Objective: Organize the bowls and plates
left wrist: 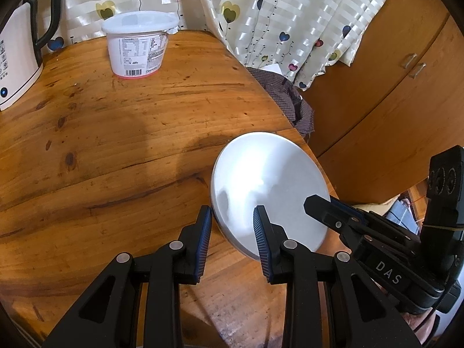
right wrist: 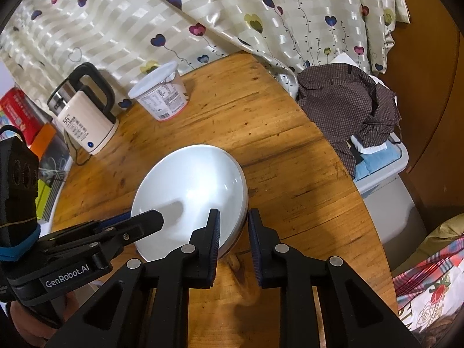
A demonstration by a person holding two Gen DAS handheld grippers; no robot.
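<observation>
While plate (left wrist: 269,191) sits tilted near table (left wrist: 121,133) edge, left gripper (left wrist: 232,217) straddles its rim, fingers parted, contact unclear. Right gripper (right wrist: 233,221) likewise straddles opposite rim, jaws part-open, grip not certain. Tub (left wrist: 138,43), kettle (right wrist: 84,116) far behind.

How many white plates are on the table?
1 that I can see. The white plate sits near the table edge, with both grippers' jaws around its rim. Another could be stacked underneath, hidden.
</observation>
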